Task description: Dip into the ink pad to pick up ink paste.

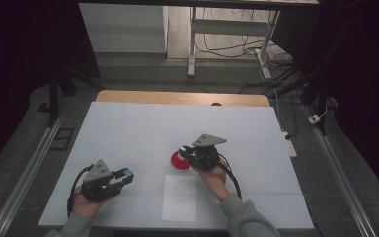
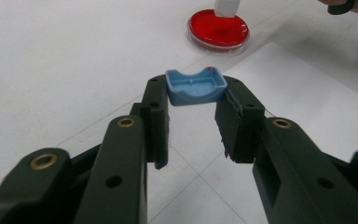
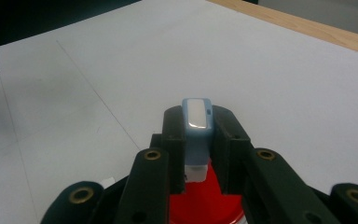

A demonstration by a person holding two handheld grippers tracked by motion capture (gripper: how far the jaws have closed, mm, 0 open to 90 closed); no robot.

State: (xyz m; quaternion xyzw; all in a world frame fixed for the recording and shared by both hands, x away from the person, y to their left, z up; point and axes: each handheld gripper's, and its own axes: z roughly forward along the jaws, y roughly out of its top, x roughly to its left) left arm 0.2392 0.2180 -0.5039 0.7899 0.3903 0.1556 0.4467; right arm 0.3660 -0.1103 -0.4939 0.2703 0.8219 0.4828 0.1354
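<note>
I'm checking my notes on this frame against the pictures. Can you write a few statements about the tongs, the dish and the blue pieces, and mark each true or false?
1. The left tongs hold a blue cap. True.
2. The red dish lies on the sheet. False: it lies on the table just beyond the sheet.
3. The right tongs are open and hold nothing. False: they are shut on a blue and white stamp.
4. The stamp is above the dish. True.
5. The left tongs are over the dish. False: they are well to its side.
</note>
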